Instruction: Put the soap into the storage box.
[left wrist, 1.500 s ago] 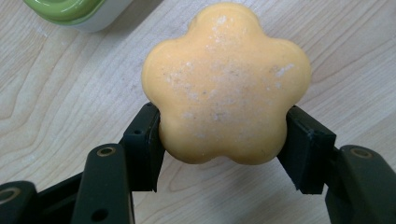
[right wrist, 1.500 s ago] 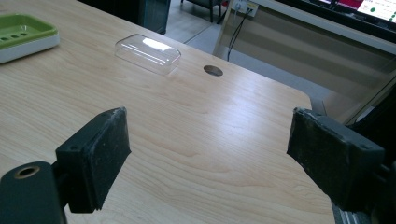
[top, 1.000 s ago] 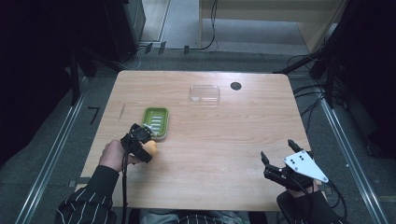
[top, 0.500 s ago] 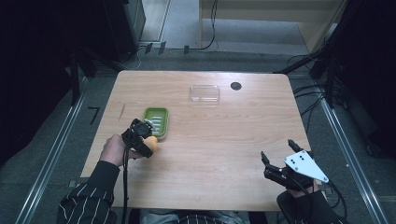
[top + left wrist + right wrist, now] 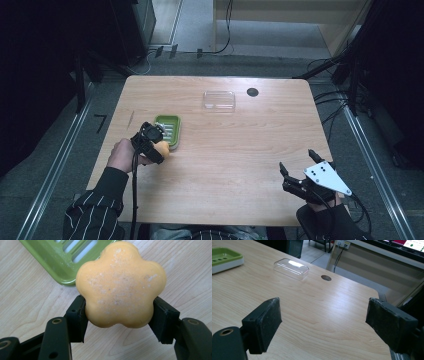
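My left hand-held gripper pinches the orange flower-shaped soap bar just above the wooden tabletop, beside the green slotted soap dish. My right hand-held gripper is spread, clear plastic lid beyond it.

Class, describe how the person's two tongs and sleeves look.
Both tongs are black with two blocky jaws. The left tongs trail a black cable along a dark sleeve with thin white stripes. The right tongs carry a grey three-cornered plate dotted black.
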